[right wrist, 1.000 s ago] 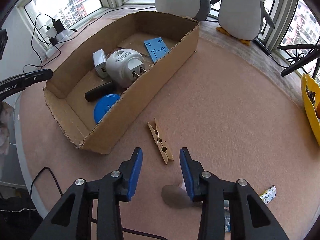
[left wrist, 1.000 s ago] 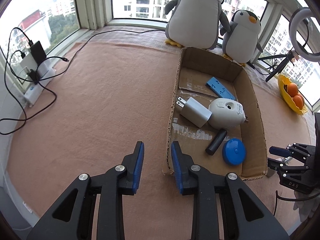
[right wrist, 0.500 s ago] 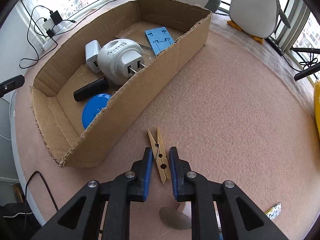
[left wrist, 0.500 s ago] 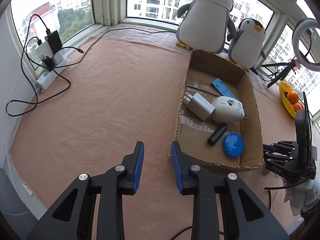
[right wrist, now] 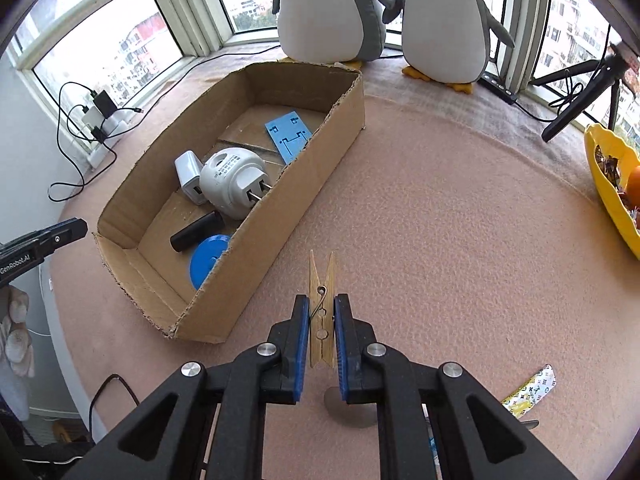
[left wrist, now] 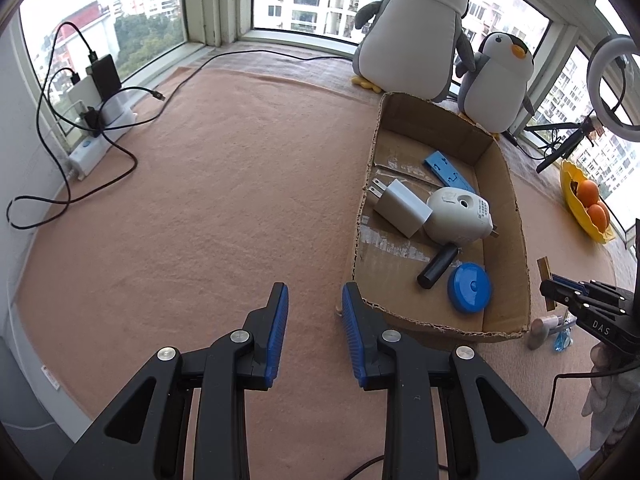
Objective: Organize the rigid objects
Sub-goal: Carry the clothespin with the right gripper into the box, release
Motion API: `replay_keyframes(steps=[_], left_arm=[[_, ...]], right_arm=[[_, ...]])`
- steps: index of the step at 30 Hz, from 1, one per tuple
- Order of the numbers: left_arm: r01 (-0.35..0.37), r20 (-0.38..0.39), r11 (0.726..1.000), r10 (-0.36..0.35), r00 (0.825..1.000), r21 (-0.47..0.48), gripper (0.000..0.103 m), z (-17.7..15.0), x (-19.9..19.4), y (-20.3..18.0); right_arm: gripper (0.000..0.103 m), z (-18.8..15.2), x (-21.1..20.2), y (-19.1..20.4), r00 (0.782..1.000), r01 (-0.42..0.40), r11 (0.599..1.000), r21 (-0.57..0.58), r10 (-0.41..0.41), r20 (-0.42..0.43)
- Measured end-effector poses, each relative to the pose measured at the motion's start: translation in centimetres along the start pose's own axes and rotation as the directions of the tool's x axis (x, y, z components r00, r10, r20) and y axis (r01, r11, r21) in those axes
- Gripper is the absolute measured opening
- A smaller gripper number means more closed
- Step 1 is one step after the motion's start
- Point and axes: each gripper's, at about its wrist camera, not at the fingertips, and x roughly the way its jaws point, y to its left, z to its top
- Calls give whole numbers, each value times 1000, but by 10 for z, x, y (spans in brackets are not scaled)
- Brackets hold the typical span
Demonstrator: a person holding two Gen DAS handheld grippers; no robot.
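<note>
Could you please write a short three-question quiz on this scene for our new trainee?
1. True or false: the right gripper is shut on the wooden clothespin.
2. Which lies in the cardboard box? A) blue round disc B) orange C) spoon
3. Fill in: the left gripper holds ____.

Key: 1 true; 2 A; 3 nothing, its jaws stand apart over the mat.

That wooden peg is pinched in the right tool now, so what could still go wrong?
The clothespin is pinched by its sides in the right tool, so it might twist or slip out. Its tip sticks out ahead and could catch the cardboard box wall. Dropped carelessly, it may land on the round white plug.
</note>
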Motion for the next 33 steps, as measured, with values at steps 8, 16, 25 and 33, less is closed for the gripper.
replay_keyframes(steps=[8, 16, 25, 33], left_arm=[[14, 3, 1000, -14, 1000, 10, 26, 7, 4, -2], [16, 15, 999, -17, 1000, 31, 40, 18, 13, -6], [16, -1, 998, -16, 1000, 64, 40, 36, 39, -13], [16, -20, 996, -14, 1000, 83, 40, 41, 57, -13]], right_arm=[[11, 23, -38, 32, 989, -25, 1000, -1, 25, 143], [11, 40, -42, 61, 981, -47, 999, -11, 49, 190], [11, 50, -30, 79, 983, -45, 998, -39, 51, 174], [11, 63, -18, 88, 987, -32, 998, -53, 40, 154]])
